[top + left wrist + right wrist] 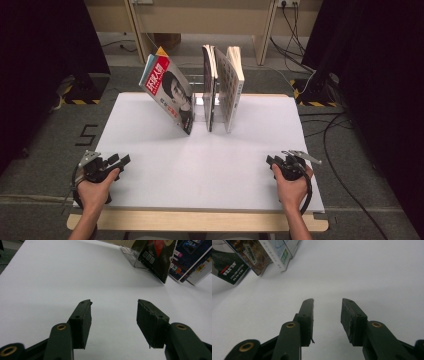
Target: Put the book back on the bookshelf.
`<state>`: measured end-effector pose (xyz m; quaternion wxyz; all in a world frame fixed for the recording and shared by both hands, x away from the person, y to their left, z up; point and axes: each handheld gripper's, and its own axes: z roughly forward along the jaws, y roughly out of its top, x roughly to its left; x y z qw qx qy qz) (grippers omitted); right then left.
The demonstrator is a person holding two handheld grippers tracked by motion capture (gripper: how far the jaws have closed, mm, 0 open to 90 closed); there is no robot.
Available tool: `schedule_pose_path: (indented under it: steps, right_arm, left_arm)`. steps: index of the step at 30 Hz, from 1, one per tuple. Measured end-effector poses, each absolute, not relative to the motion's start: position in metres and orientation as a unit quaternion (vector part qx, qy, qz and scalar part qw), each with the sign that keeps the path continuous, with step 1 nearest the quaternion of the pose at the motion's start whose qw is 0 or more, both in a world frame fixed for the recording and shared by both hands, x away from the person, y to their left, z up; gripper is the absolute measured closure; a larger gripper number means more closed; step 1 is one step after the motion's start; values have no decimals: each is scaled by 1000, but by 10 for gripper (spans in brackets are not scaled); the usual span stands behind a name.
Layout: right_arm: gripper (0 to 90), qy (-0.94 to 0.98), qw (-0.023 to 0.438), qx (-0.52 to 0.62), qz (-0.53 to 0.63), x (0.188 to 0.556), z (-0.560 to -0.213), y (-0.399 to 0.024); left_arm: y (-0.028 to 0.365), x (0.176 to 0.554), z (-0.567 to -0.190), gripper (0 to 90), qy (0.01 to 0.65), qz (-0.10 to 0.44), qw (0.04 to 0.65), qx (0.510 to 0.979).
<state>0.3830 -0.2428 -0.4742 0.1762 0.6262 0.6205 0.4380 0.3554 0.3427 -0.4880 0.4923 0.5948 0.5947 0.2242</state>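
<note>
Resting low at the near corners of the white table (150, 150), left gripper (119, 161) and right gripper (272, 161) have jaws released, empty. The glossy red-and-black magazine (170, 92) leans rightward at the far edge beside 2 upright books (224, 85). Approach not begun; next, likely reaching forward.

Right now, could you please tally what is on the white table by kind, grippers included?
Magazines or books: 3, one leaning, two upright
Clear stand: 1
Grippers: 2, left, right
Total: 6
</note>
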Motion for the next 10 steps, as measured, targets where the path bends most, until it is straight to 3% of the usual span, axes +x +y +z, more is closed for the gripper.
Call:
schedule_pose_path:
  steps: [10]
  right_arm:
    - [599,615,174,630,441,382,-469,-244]
  left_arm:
    - [350,355,-490,437,600,224,500,583]
